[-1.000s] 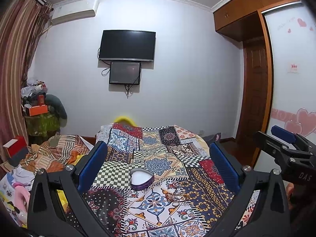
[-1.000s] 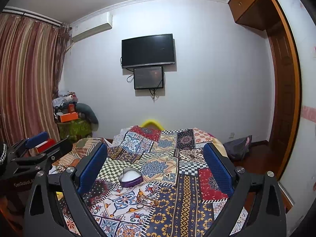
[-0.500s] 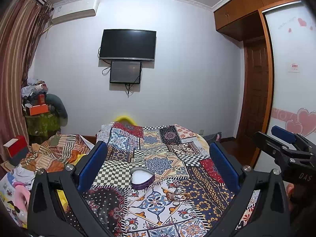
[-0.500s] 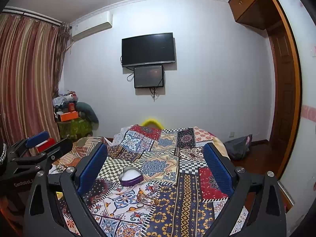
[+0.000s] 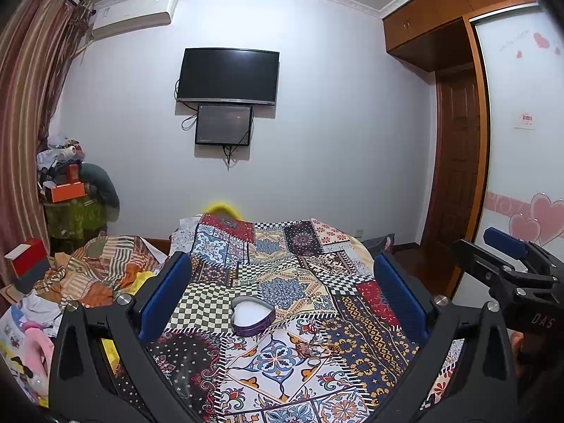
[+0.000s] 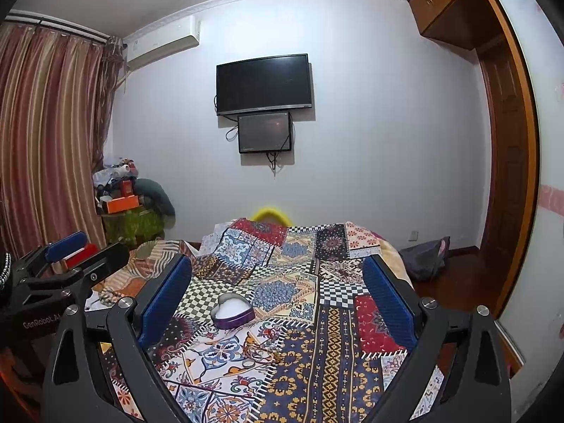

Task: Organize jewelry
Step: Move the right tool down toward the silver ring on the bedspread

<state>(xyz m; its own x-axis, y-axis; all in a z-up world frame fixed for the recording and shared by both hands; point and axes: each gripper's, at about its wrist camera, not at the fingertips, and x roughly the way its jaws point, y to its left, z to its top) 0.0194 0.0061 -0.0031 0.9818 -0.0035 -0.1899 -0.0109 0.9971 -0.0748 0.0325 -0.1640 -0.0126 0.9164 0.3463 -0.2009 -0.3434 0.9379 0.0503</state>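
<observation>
Compared with one second earlier, almost nothing has changed: left gripper (image 5: pixel 282 292) and right gripper (image 6: pixel 278 289), jaws wide open and empty, hover above the bed; jewelry (image 5: pixel 312 347) lies just before the heart-shaped box (image 5: pixel 252 314) (task evidently unstarted).

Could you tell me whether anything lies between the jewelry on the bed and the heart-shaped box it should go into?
Nothing visible does: only bare patchwork quilt separates the jewelry from the open heart-shaped box.
</observation>
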